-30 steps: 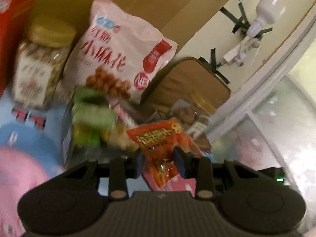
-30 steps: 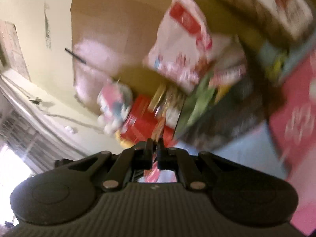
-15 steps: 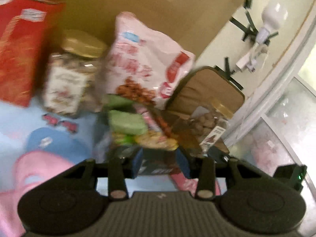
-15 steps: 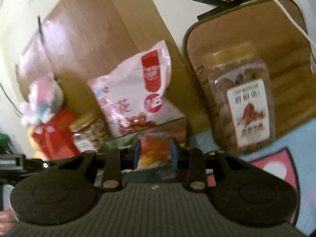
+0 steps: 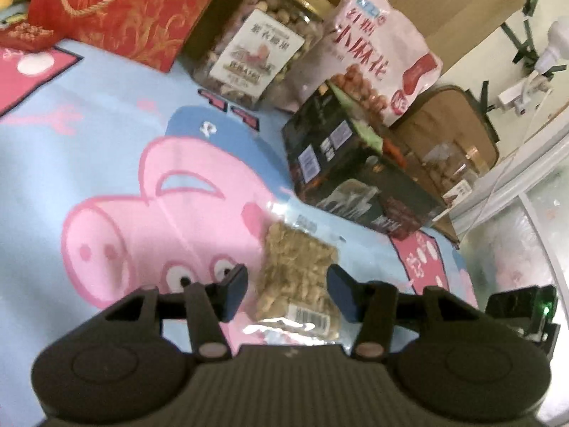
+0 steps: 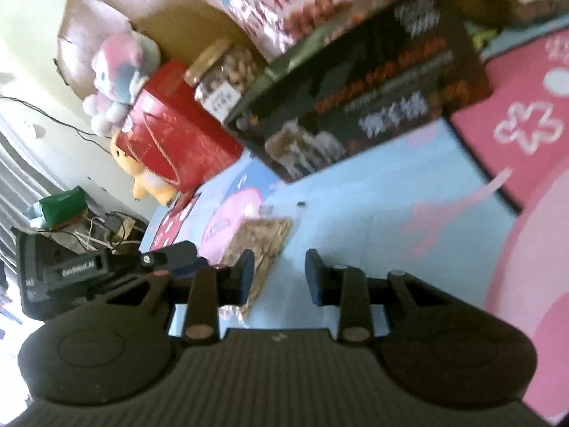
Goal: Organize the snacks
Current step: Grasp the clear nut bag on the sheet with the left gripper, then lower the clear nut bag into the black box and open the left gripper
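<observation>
A clear packet of beige snack (image 5: pixel 297 277) lies flat on the pig-print cloth (image 5: pixel 124 178). My left gripper (image 5: pixel 288 293) hangs low over it, its jaws opening, one on each side of the packet with a gap at both pads. In the right wrist view the same packet (image 6: pixel 263 235) lies just left of my right gripper (image 6: pixel 281 277), which is open with only blue cloth between its fingers. A dark snack box (image 5: pixel 355 178) stands behind the packet, its top open (image 6: pixel 355 89).
Along the back stand a gold-lidded nut jar (image 5: pixel 256 46), a pink-white snack bag (image 5: pixel 373 46), a red gift bag (image 5: pixel 117 10) and a second jar (image 5: pixel 448 167) before a tan cushion (image 5: pixel 444 117). Plush toys (image 6: pixel 117 71) sit at the cardboard wall.
The orange packet once between my left jaws is gone from them; that gripper sank over the beige packet and widened. My right gripper went from shut to open and swung down toward the cloth.
</observation>
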`<state>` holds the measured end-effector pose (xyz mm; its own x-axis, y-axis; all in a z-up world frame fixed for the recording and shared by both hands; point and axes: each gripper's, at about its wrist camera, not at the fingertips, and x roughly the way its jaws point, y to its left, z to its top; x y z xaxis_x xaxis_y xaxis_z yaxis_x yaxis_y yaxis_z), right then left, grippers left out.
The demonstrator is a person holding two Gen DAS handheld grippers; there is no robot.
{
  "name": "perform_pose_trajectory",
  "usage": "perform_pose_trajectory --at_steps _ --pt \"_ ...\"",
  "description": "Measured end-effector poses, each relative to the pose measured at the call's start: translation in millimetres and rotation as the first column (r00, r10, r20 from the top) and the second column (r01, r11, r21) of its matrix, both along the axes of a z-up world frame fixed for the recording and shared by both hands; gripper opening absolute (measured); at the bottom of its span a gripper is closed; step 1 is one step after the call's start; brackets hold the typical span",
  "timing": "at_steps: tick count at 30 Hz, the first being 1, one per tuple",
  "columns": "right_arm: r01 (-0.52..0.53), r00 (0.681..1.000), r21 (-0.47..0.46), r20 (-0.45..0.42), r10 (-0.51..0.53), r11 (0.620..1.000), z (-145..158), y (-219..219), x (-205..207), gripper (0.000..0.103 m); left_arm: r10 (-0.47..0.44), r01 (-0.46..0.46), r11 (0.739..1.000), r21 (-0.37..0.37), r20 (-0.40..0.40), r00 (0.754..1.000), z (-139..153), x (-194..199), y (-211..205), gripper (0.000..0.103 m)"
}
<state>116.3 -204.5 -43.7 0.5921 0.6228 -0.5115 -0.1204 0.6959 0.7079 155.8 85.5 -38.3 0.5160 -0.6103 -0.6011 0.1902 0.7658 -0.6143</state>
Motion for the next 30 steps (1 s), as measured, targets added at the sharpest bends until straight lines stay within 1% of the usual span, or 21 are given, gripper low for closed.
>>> perform_pose_trajectory --at_steps 2,4,6,9,10,11,12,13,14,17,20,24,27,30 --pt "-0.004 1.0 -0.012 0.0 0.004 1.0 1 7 5 0.033 -0.006 0.006 1.0 -0.012 0.003 1.0 -1 0 -2 0.047" --pt "-0.014 1.0 0.005 -0.008 0.014 1.0 -1 14 7 0.033 -0.001 0.001 0.999 -0.034 -0.01 1.0 -3 2 -2 0.047" --pt "-0.01 1.0 0.02 -0.012 0.01 1.0 0 8 5 0.033 0.009 -0.011 0.998 -0.063 -0.023 1.0 -5 2 1 0.047" --pt "-0.01 1.0 0.026 -0.008 0.01 1.0 -1 6 3 0.033 0.031 -0.034 0.996 -0.088 -0.035 0.999 -8 1 4 0.04" --pt "-0.015 1.0 0.025 -0.008 0.015 1.0 -1 7 3 0.029 0.038 -0.042 0.995 -0.091 -0.038 0.999 -9 0 5 0.035" --pt "-0.024 0.999 0.031 -0.023 0.025 0.999 -3 8 3 0.017 0.044 -0.048 0.995 -0.092 -0.042 0.998 -10 -1 6 0.029" --pt "-0.027 0.999 0.043 -0.032 0.028 0.999 -6 9 2 0.016 0.048 -0.052 0.995 -0.088 -0.047 0.998 -10 -3 6 0.026" --pt "-0.023 0.999 0.05 -0.027 0.025 0.998 -8 8 -1 0.015 0.052 -0.056 0.995 -0.08 -0.046 0.998 -11 -5 5 0.02" --pt "-0.021 1.0 0.051 -0.02 0.022 0.998 -8 7 -4 0.015 0.054 -0.057 0.996 -0.073 -0.047 0.997 -11 -7 5 0.018" --pt "-0.008 1.0 0.095 -0.004 0.008 0.995 -3 0 -13 0.012 0.044 -0.05 0.993 -0.103 -0.059 0.997 -9 -11 4 0.018" --pt "-0.001 1.0 0.122 0.024 -0.002 0.993 9 -6 -21 0.012 0.033 -0.035 0.993 -0.112 -0.018 0.999 7 -15 -1 0.018" --pt "0.015 0.996 0.15 0.083 -0.028 0.989 32 -15 -24 0.012 0.016 -0.009 0.993 -0.118 0.055 0.998 41 -9 -12 0.018" --pt "0.025 0.987 0.132 0.156 -0.046 0.991 56 -22 -16 0.012 0.003 0.007 0.995 -0.096 0.104 0.995 67 9 -29 0.018" --pt "0.053 0.972 0.092 0.223 -0.073 0.994 77 -30 1 0.012 -0.013 0.02 0.999 -0.045 0.162 0.987 88 34 -54 0.018"
